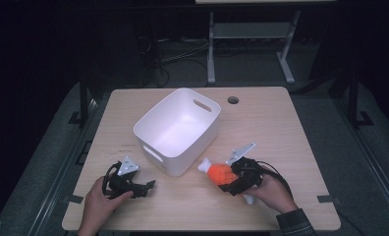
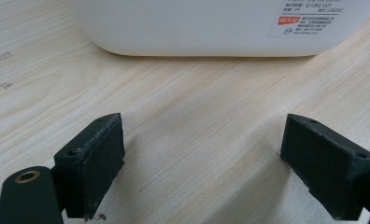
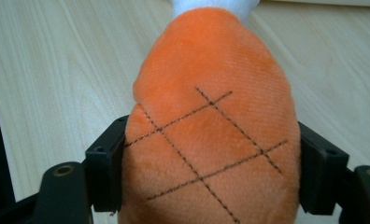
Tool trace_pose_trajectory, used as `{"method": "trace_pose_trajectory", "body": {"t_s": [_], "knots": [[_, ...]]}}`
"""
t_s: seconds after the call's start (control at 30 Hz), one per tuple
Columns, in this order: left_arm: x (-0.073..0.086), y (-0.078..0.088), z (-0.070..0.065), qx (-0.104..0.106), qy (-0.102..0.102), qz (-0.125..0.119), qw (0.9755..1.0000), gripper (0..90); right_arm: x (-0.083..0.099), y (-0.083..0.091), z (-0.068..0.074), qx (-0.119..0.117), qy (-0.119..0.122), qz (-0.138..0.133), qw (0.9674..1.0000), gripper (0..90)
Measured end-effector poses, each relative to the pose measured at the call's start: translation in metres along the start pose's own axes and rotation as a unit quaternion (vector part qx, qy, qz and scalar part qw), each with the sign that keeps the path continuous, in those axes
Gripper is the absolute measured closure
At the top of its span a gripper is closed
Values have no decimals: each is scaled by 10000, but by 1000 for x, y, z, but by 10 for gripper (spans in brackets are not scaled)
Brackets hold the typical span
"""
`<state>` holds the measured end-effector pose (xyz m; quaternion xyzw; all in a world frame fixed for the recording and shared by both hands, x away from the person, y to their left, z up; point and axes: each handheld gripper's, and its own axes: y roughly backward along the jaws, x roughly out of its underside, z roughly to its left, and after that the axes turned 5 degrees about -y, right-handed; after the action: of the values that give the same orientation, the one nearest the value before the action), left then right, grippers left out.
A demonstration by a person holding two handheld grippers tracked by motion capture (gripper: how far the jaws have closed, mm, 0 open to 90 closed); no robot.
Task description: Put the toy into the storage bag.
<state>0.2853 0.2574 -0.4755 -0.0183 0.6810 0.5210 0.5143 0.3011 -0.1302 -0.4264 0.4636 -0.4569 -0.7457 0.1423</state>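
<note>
While the right gripper rests low over the table, we see its jaws clamped on the toy, an orange plush with a white tip. In the right gripper view the toy sits squarely between the two pads, which press into its sides; its stitched cross-hatch faces the camera and its white end points away from the gripper. In the high view that white end points toward the bin, which stands near the table's middle, close to the toy but apart from it. We find the left gripper on the table's near left, held by the left hand. Its jaws stand wide with only bare wood between them, and the bin lies just ahead of them.
</note>
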Motion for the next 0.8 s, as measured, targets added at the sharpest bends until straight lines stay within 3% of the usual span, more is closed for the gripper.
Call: {"method": "trace_pose_trajectory", "body": {"t_s": [0.8], "knots": [[0,0,0,3,11,0,10000,127,-24,41,-2,-41,254,-310,9992,253]]}}
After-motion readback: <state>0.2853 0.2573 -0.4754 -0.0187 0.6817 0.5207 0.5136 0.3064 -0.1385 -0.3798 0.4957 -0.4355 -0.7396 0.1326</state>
